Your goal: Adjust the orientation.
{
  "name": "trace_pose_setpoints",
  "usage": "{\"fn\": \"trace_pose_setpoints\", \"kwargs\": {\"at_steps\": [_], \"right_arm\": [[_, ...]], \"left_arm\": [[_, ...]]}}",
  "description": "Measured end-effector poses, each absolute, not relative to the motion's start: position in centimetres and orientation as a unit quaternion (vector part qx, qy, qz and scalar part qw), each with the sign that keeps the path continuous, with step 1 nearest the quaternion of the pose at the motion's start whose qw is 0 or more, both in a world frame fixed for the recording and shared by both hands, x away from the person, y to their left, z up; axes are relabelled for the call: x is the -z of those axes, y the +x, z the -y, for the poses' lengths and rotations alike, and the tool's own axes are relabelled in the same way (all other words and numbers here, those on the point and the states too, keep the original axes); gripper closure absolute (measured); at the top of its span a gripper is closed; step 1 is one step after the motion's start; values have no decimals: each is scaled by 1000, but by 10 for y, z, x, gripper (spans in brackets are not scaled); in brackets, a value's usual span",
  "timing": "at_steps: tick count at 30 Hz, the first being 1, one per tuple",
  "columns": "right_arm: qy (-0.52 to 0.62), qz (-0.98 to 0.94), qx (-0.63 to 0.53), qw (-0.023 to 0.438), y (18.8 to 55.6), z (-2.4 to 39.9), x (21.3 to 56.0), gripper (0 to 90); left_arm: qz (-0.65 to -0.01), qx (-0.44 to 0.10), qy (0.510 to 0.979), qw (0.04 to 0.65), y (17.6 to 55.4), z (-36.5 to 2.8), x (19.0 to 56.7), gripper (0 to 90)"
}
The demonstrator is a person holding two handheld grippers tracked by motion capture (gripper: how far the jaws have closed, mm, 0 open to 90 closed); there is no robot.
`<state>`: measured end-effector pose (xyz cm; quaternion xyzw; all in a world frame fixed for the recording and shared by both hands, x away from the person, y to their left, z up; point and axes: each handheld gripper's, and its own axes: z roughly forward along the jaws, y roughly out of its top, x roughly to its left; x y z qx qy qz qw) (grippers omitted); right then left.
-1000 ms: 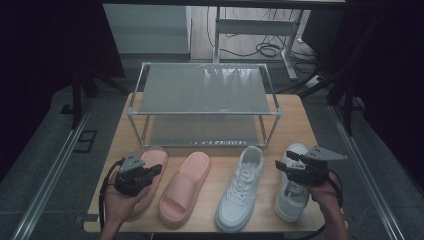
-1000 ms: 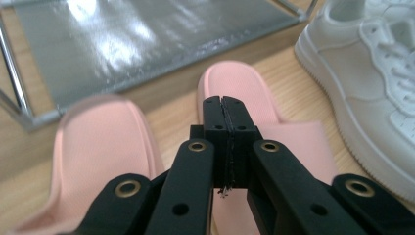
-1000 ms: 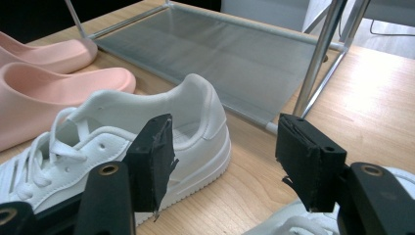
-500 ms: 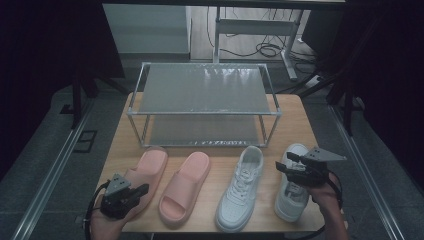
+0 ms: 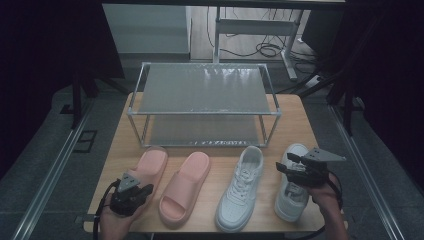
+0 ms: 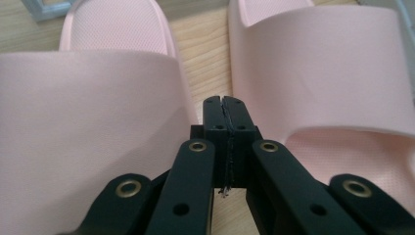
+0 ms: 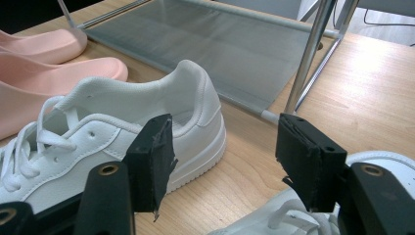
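Two pink slides and two white sneakers lined along the bench's (image 5: pixel 125 150) near edge; two-tier rack (image 5: pixel 205 97) toward the far edge.

Left claw (image 6: pixel 226 105) pinched fully closed, nothing in it, low in the gap between left slide (image 6: pixel 88 117) and right slide (image 6: pixel 337 73), near the front left corner.

Right claw (image 7: pixel 222 156) spread wide, empty, poised over the right sneaker (image 5: pixel 290 187) by the front right corner; left sneaker (image 7: pixel 112 132) just beside.

Advice, left: open before reaching; take one slide by the strap, one pad under, one over.

Advice, right: drop over the heel collar, squeeze, lift level, clear the rack's posts.
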<state>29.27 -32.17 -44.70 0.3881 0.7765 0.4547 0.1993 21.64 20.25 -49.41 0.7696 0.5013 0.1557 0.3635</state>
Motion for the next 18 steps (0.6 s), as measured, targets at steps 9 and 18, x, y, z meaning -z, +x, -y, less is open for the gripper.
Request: {"fn": "trace_pose_setpoints", "kwargs": {"at_steps": [9, 18], "right_arm": [[389, -778, -449, 202, 293, 321, 449, 396], [393, -777, -449, 202, 292, 324, 449, 396]], "left_arm": [[-511, -155, 768, 354, 213, -211, 499, 900], [-516, -156, 766, 351, 209, -217, 499, 900]]}}
